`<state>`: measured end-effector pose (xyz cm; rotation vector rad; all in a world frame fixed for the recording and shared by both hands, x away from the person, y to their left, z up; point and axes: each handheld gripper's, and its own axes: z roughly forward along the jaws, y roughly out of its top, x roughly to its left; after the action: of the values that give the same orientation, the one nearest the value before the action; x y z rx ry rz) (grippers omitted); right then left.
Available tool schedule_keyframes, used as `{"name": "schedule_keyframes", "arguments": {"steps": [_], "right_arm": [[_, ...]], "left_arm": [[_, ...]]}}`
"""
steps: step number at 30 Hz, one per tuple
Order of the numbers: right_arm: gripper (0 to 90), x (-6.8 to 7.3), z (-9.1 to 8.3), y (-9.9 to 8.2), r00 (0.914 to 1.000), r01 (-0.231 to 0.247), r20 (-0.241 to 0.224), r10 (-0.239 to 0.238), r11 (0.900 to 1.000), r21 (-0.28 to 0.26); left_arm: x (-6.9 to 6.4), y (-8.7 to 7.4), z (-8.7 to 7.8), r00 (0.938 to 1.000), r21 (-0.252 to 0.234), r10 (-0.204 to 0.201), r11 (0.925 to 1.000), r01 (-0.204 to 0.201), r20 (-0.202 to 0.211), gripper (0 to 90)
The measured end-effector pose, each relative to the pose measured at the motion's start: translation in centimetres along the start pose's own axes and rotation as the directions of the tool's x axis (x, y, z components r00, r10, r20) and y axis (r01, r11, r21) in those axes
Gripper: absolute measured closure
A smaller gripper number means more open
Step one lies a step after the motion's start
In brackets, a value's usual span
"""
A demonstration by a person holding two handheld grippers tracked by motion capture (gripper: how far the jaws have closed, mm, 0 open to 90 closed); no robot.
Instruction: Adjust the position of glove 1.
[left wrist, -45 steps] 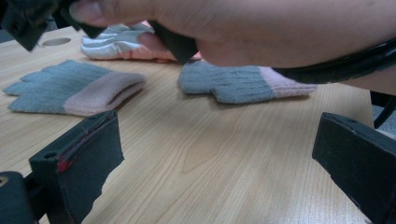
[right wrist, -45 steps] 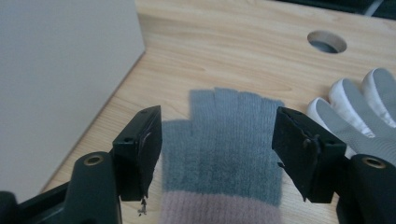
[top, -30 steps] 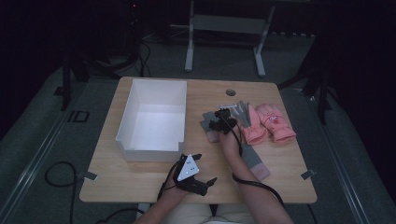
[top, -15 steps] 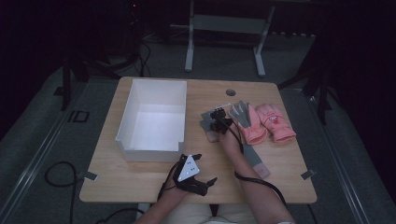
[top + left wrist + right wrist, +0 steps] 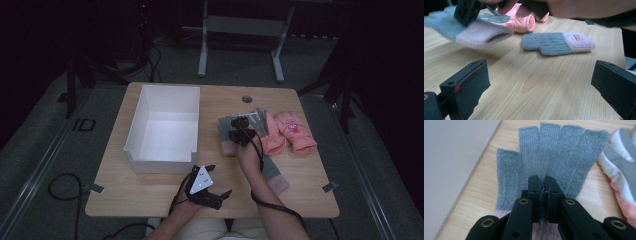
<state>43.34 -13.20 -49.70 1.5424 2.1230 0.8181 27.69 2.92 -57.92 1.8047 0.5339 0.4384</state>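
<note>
A grey knit glove with a pink cuff (image 5: 225,128) (image 5: 554,152) is pinched in my right gripper (image 5: 241,132) (image 5: 543,178). Its jaws have just been closing and now press on the knit near the cuff. In the left gripper view this glove (image 5: 474,35) hangs blurred above the tabletop. Its mate (image 5: 272,175) (image 5: 554,43) lies flat beside the right forearm. My left gripper (image 5: 220,181) (image 5: 540,67) rests near the table's front edge, jaws wide apart and holding nothing.
A white open box (image 5: 134,135) stands on the left half of the table. Two pink gloves (image 5: 290,131) (image 5: 521,21) lie at the right, one showing a grey-and-white palm (image 5: 621,157). Dark floor, cables and a metal stand surround the table.
My right gripper's jaws have come together on the grey glove and raised it off the wood. The left gripper has stayed where it was.
</note>
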Motion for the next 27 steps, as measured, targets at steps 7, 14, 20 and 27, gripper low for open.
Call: {"name": "schedule_keyframes", "arguments": {"steps": [7,14,20,27], "right_arm": [[84.7,0.8,-3.0,-1.8,0.9971,-0.075,0.002,0.076,0.9927,-0.094],[84.6,1.3,-1.8,-4.8,0.9956,-0.089,0.025,0.09,0.9949,-0.048],[84.6,0.9,0.1,-6.1,0.9914,-0.127,0.034,0.127,0.9919,0.01],[79.7,1.0,1.5,-6.8,0.9897,-0.136,0.045,0.136,0.9905,0.018]], "left_arm": [[0.0,0.0,0.0,1.0,0.008,0.01,0.9999,-0.01,-0.001,1.3],[-0.1,0.0,0.0,1.0,0.005,0.009,0.9999,-0.009,0.003,1.2],[-0.1,0.0,0.0,1.0,0.007,0.004,1.0,-0.005,0.006,1.2],[-0.1,0.0,0.1,0.9999,0.013,0.003,0.9999,-0.003,0.01,1.2]]}}
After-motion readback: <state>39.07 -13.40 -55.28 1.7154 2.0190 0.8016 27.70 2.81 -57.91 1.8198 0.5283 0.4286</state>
